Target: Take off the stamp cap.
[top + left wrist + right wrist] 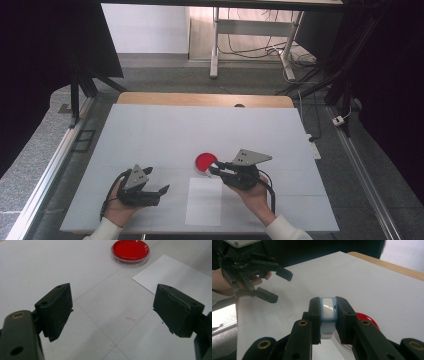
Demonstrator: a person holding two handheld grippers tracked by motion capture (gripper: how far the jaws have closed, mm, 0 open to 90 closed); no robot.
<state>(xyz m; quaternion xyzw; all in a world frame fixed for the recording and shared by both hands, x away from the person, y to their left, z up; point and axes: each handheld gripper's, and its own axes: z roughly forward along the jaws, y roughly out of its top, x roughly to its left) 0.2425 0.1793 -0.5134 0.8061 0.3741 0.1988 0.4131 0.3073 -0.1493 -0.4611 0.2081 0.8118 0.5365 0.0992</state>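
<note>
From the high view I see a white table (150, 135) with my two hands coming in from the bottom edge. My left gripper (161, 192) rests near the lower left, its jaws apart with nothing between them. My right gripper (212, 167) sits right of centre, its tips beside a round red dish (204, 161), and a white sheet of paper (204, 201) lies flat just below the dish. In the left gripper view I look along two black jaws standing wide apart over bare table; the red dish (130, 250) lies ahead at the top, with a corner of the paper (175, 272) to its right. In the right gripper view my jaws are clamped on a small light blue block with a white face (328, 308), held upright above the table, the red dish (368, 320) just behind and below it, and the left gripper (275, 287) open farther off.
</note>
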